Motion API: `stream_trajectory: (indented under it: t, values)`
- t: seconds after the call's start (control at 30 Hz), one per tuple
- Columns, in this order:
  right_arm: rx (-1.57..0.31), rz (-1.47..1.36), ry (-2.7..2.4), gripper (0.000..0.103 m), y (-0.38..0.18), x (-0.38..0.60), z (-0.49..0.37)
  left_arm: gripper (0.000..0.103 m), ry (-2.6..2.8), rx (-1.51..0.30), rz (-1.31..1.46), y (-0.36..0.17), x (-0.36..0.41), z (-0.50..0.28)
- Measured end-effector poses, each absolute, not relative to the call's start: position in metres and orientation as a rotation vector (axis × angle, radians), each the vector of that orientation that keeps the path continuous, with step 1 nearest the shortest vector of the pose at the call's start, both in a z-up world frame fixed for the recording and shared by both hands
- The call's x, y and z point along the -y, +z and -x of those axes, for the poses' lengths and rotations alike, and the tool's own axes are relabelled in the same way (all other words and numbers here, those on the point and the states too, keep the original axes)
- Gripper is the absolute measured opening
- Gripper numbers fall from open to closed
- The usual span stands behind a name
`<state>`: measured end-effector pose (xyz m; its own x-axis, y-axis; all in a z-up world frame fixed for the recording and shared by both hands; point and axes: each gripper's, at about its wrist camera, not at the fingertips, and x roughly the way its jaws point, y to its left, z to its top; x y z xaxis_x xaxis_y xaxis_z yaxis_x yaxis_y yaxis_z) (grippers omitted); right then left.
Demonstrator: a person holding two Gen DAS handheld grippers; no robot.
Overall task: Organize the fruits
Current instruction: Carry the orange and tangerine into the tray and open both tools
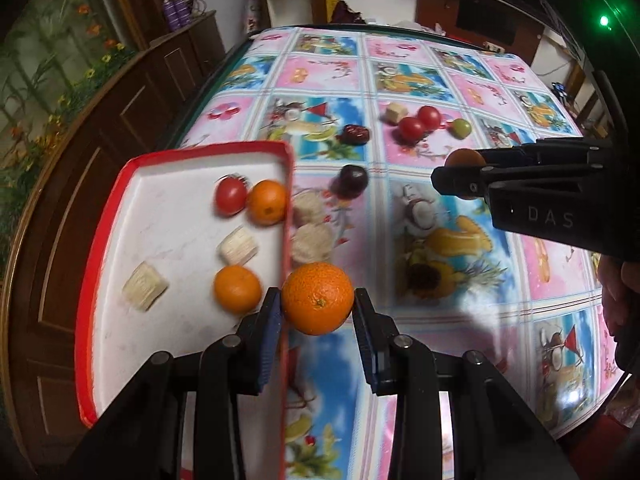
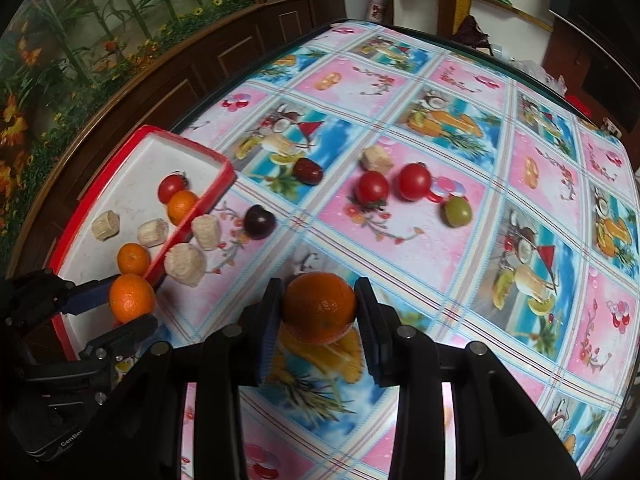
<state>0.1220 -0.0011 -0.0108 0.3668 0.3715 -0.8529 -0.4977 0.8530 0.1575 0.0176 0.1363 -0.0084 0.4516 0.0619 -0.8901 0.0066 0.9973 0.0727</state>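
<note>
1. Right now the left gripper [image 1: 316,308] has its fingers [image 1: 270,320] closed on an orange [image 1: 318,298], both blue pads pressed against its sides, low in the middle of the left wrist view.
2. That orange sits just beside the right wall of the red tray [image 1: 286,216], which fills the left half of the same view.
3. Inside the tray lie two smaller oranges [image 1: 267,202], a tomato [image 1: 230,196] touching the upper one, and two pale cut chunks [image 1: 238,245].
4. Just outside the tray wall, two more pale chunks [image 1: 311,238] rest on the desk [image 1: 460,320], which is covered with a pink and blue fruit-print cloth.
5. The right gripper [image 2: 318,310] likewise has its fingers [image 2: 370,316] shut on a second, darker-looking orange [image 2: 319,307], low in the middle of the right wrist view, over the cloth.
6. In that view the left gripper shows at lower left, its orange at the tray's near corner.
7. Farther up the desk are a dark plum [image 2: 260,221], a dark red fruit [image 2: 307,171], two tomatoes [image 2: 415,181] side by side, a green fruit [image 2: 457,211] and another pale chunk [image 2: 377,159].
</note>
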Motion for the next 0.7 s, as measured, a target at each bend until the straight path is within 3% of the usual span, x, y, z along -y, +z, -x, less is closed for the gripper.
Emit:
stream_trajectory:
  t: [0.7]
  values:
    - [-1.010, 0.140, 0.690, 0.038, 0.007, -0.071, -0.114, 0.035, 0.095, -1.092, -0.093, -0.001, -0.183, -0.012]
